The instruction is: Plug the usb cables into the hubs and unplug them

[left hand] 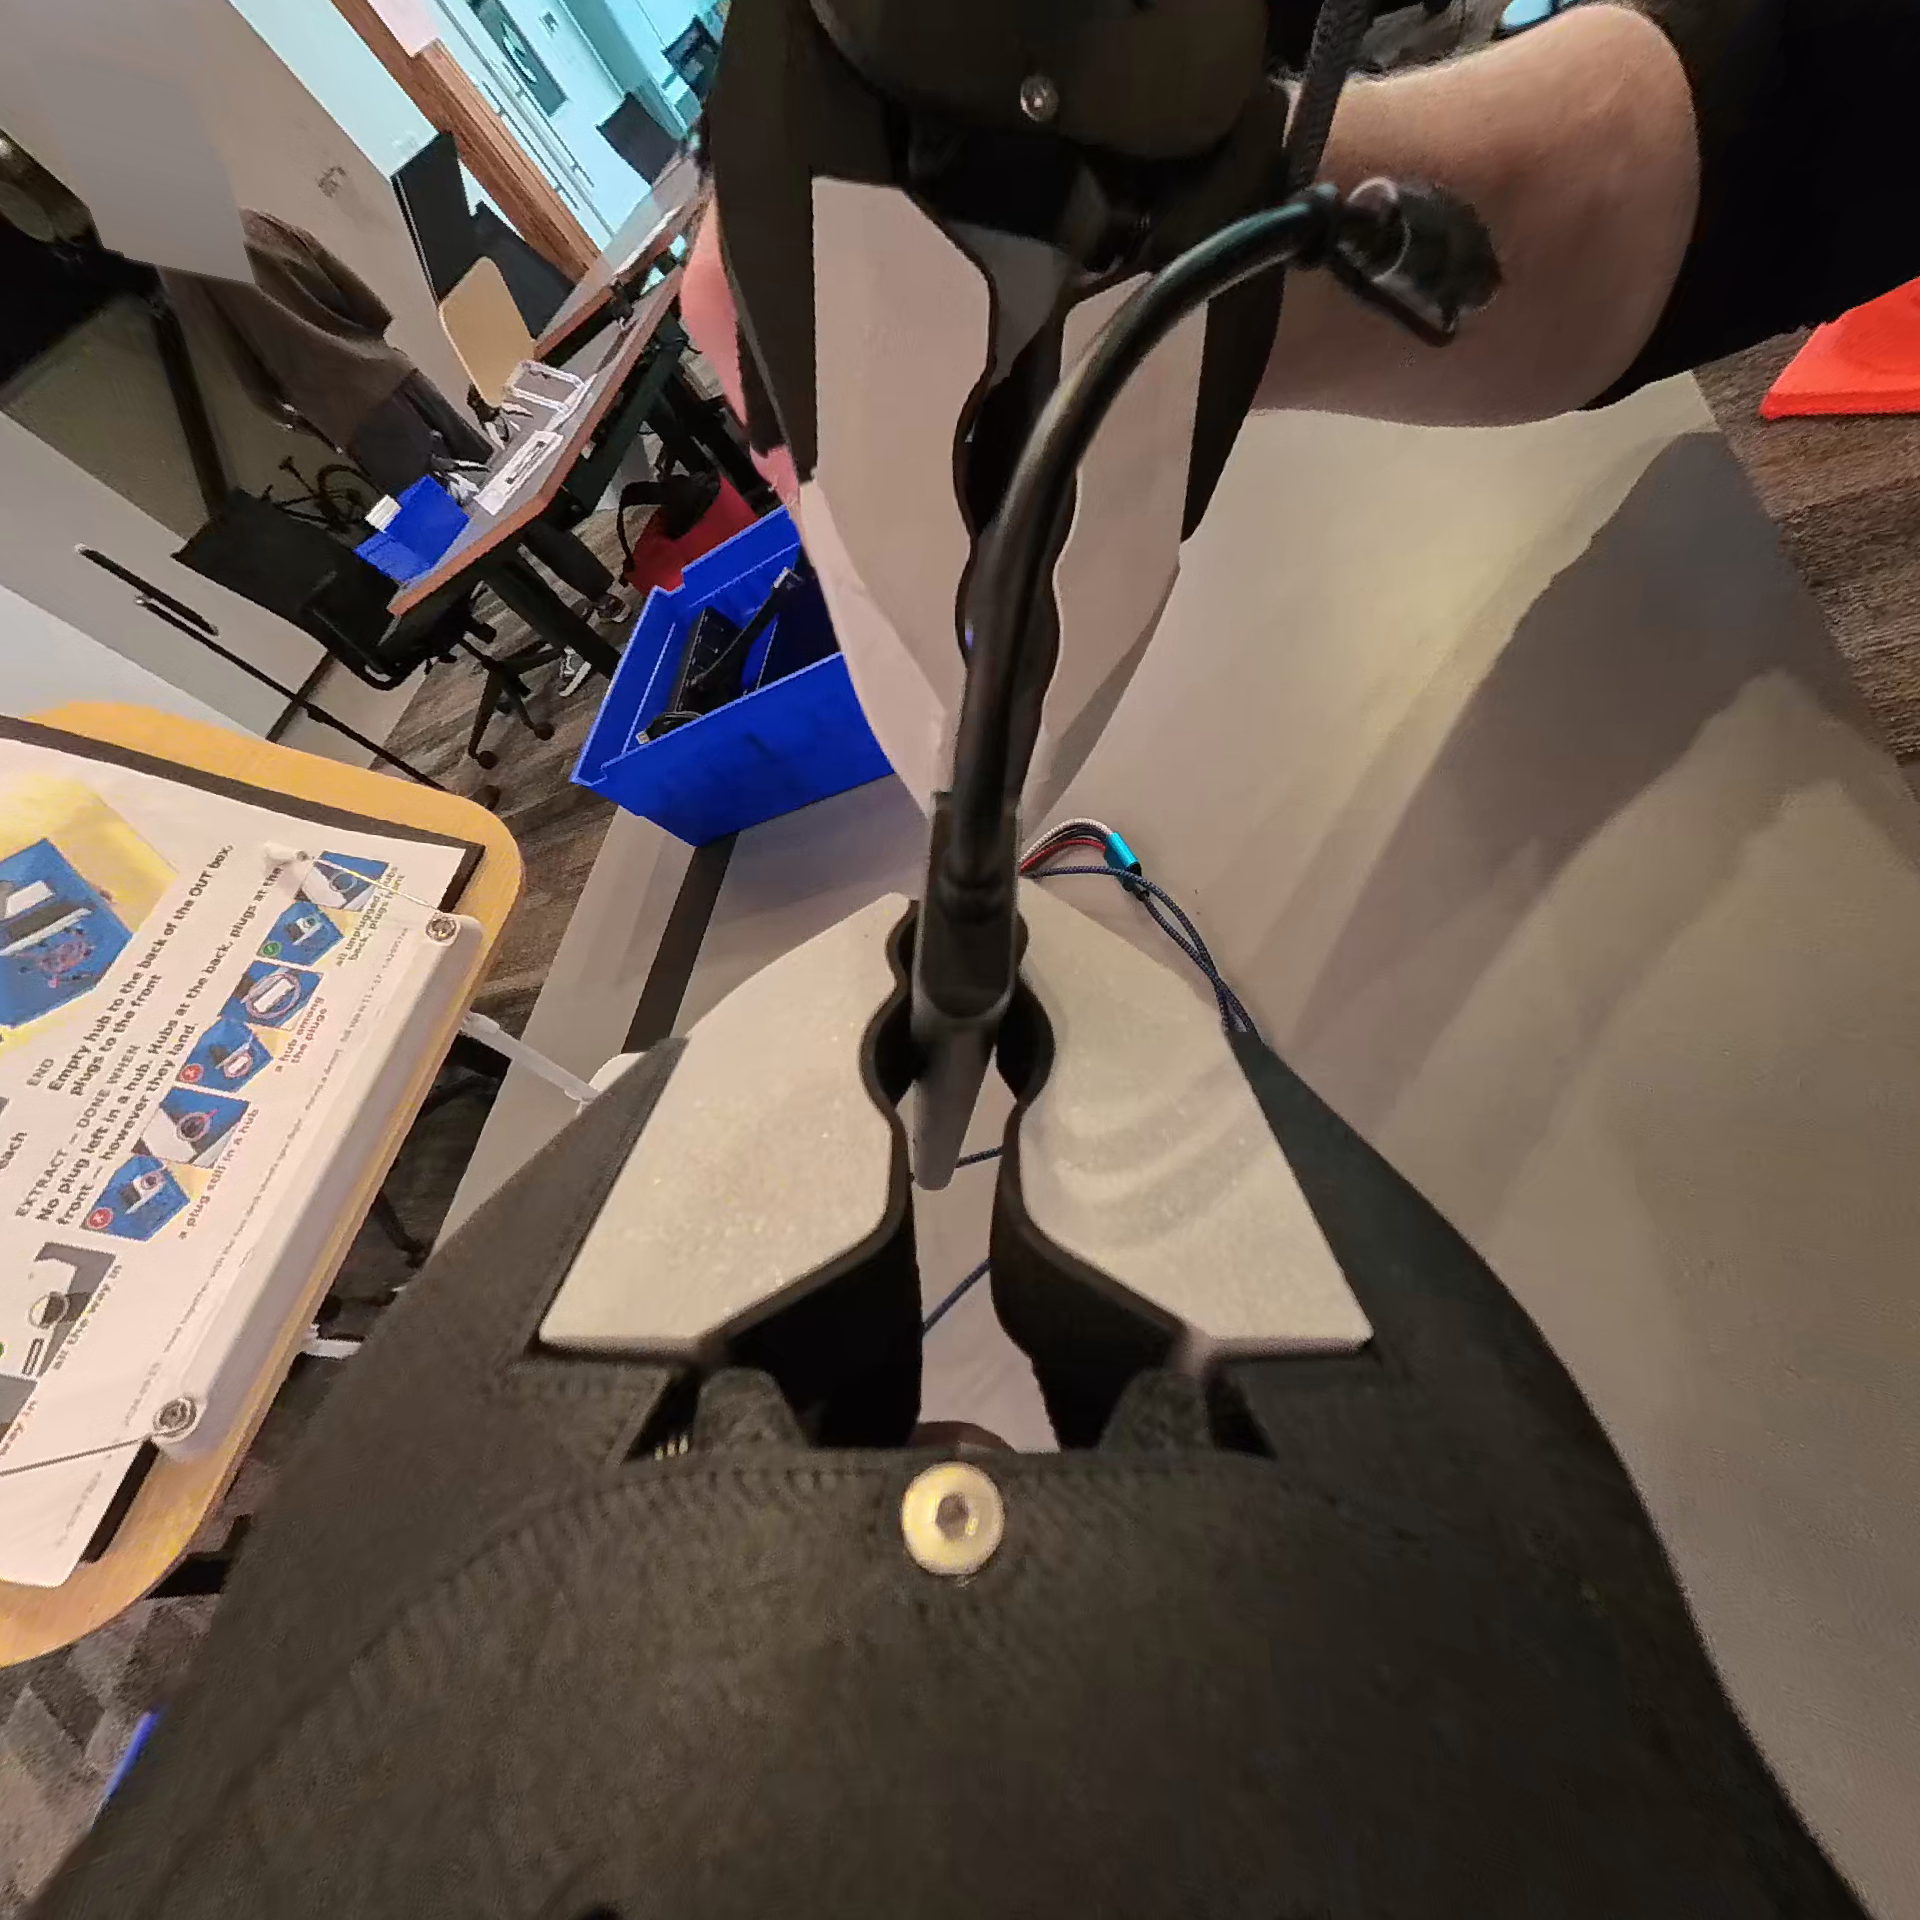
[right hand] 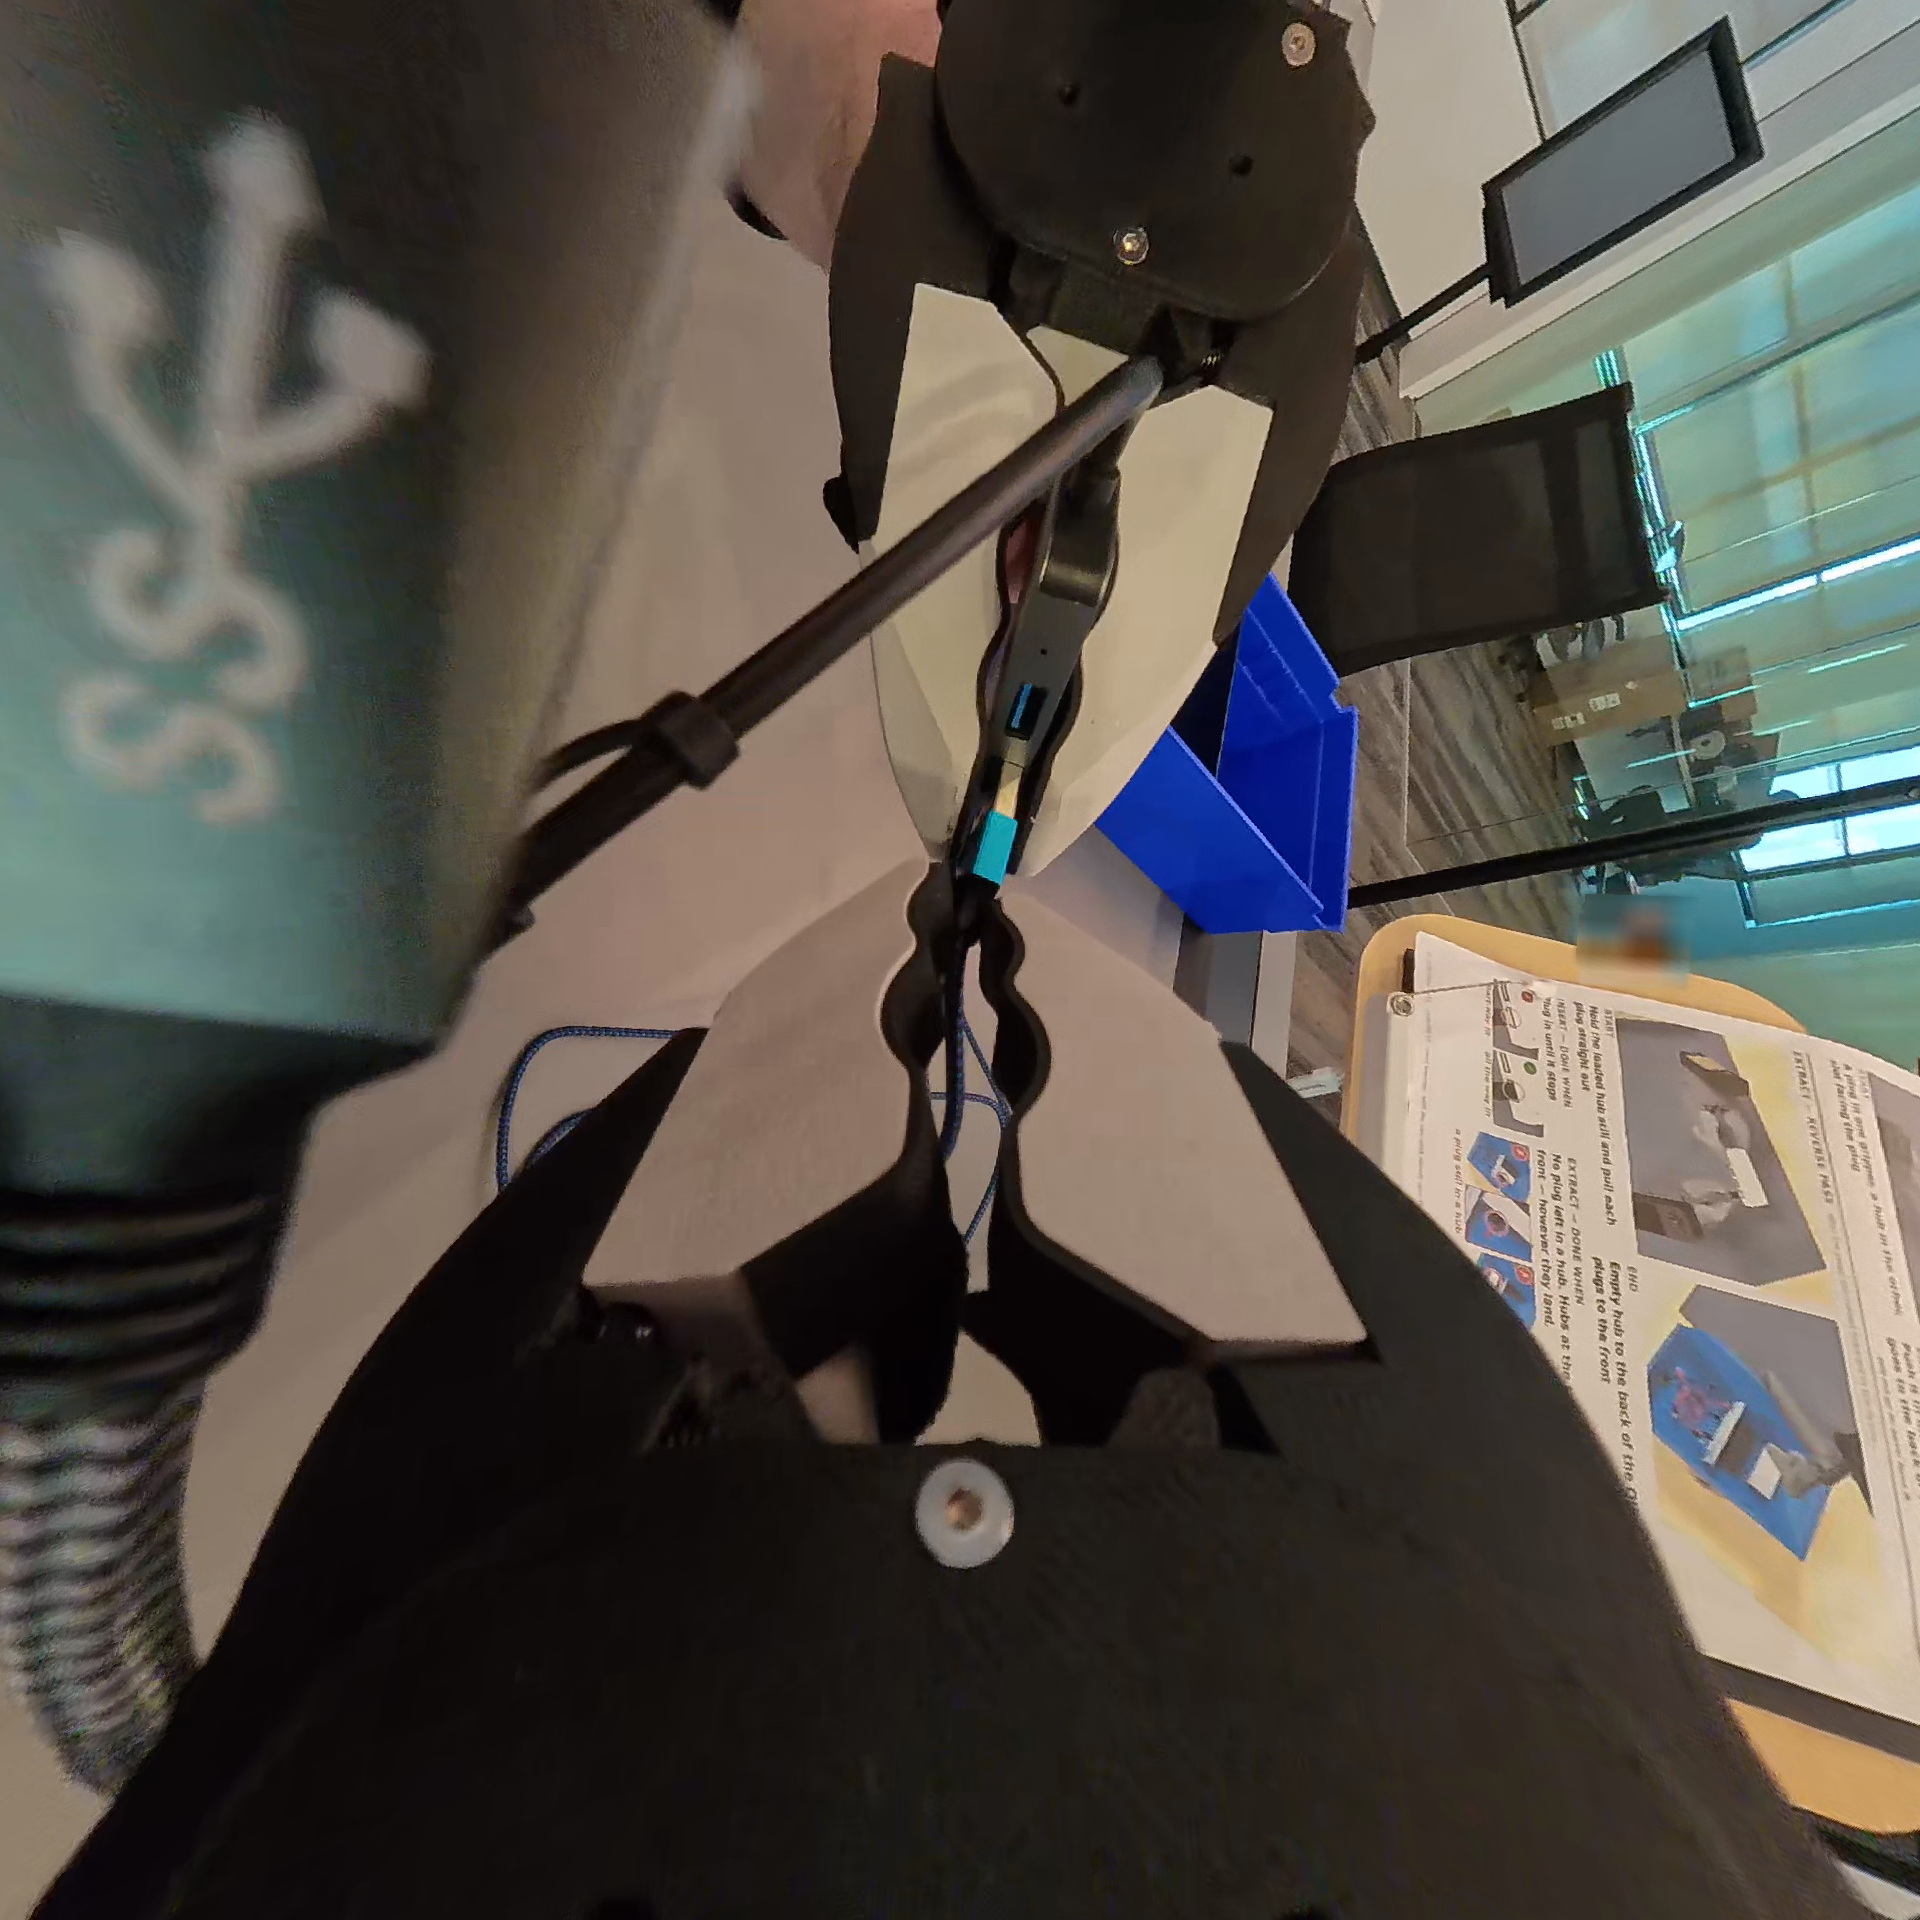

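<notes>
- Far left, off the table's edge, a small tan stand (left hand: 457,831) carries a clipped instruction sheet (left hand: 208,1039) with coloured pictures.
- Behind it, at the far left corner of the grey table (left hand: 1455,935), sits a blue bin (left hand: 727,727) with dark gear lying in it.
- My left gripper (left hand: 956,1039) is pinching the slim dark hub (left hand: 951,1049) edge-on; both grey pads (left hand: 769,1122) press against its flat sides, and its silver end pokes back toward me.
- The hub's own black lead (left hand: 1039,499) arcs up and away from the tip of my fingers toward the other gripper.
- From the right wrist view, my left gripper (right hand: 1039,665) comes in from the top, the hub (right hand: 1049,623) gripped along its length with a blue port showing on its narrow face.
- Just below that port, a turquoise USB plug (right hand: 995,844) has its metal tongue partly in the hub.
- My right gripper (right hand: 961,935) is nipped tight on the braided blue cable (right hand: 961,1081) directly behind that plug; the wavy tips close on the cord.
- The cable runs back between my fingers and loops on the table (right hand: 727,883) to the lower left.
- Right of that, past the table's edge, the blue bin (right hand: 1247,831) and the instruction sheet (right hand: 1662,1247) show again.
</notes>
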Demonstrator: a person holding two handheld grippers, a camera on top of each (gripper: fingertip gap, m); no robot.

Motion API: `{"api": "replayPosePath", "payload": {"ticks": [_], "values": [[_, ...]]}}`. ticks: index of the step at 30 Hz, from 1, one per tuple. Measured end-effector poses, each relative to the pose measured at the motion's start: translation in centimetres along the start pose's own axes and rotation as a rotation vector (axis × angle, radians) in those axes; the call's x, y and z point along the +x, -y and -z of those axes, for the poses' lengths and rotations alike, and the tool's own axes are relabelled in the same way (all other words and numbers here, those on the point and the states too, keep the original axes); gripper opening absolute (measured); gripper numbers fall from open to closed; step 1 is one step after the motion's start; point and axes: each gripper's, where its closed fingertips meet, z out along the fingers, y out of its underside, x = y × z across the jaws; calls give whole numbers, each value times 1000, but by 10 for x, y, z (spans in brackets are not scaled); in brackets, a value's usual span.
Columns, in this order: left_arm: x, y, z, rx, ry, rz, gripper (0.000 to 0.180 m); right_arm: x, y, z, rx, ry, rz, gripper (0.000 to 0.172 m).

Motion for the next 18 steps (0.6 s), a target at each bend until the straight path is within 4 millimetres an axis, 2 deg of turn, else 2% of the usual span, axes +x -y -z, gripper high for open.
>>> {"api": "replayPosePath", "payload": {"ticks": [9, 16, 18], "values": [[12, 3, -1, 6, -95, 11, 11, -9, 4, 4, 2, 48, 65, 5], [12, 6, -2, 14, -94, 7, 11, -8, 3, 2, -25, 22, 25, 6], [11, 7, -2, 13, -82, 1, 11, -8, 4, 2, -27, 3, 26, 1]]}}
